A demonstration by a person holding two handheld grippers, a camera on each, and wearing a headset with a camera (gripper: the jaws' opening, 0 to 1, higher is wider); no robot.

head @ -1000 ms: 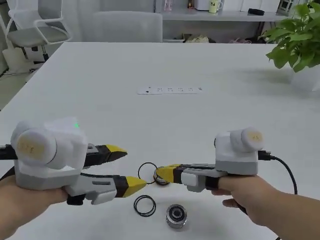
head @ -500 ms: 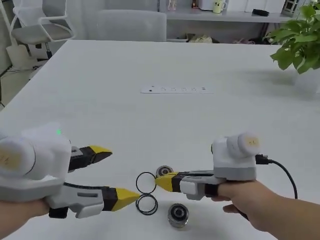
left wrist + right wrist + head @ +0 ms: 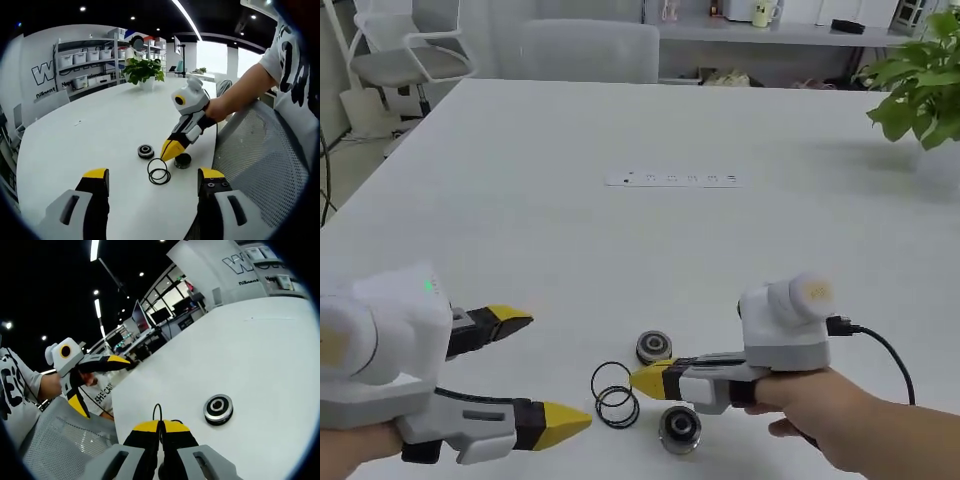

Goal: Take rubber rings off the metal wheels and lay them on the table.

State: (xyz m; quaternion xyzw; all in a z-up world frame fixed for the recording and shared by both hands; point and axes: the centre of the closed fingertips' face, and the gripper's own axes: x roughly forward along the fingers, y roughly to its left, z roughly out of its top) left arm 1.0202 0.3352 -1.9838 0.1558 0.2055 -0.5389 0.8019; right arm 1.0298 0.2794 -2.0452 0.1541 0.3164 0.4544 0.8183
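The right gripper's [image 3: 161, 426] jaws are pressed together. A thin black arc of ring [image 3: 612, 364] comes out from between their tips, so they look to be pinching its edge. That ring lies flat on the surface [image 3: 620, 240] just ahead of the tips and overlaps a second ring [image 3: 618, 424] nearer the person. The step in hand seems to be laying it down. The next move calls for the jaws to part and draw straight back, so the ring neither drags nor catches the other one.

One wheel [image 3: 653, 346] sits just beyond the right jaws and another [image 3: 679, 425] just on the person's side of them, so the jaws run between the two. Whether either wheel carries a ring I cannot tell.

The left gripper [image 3: 542, 369] has its jaws wide and holds nothing. It points toward the rings, with a clear gap between.
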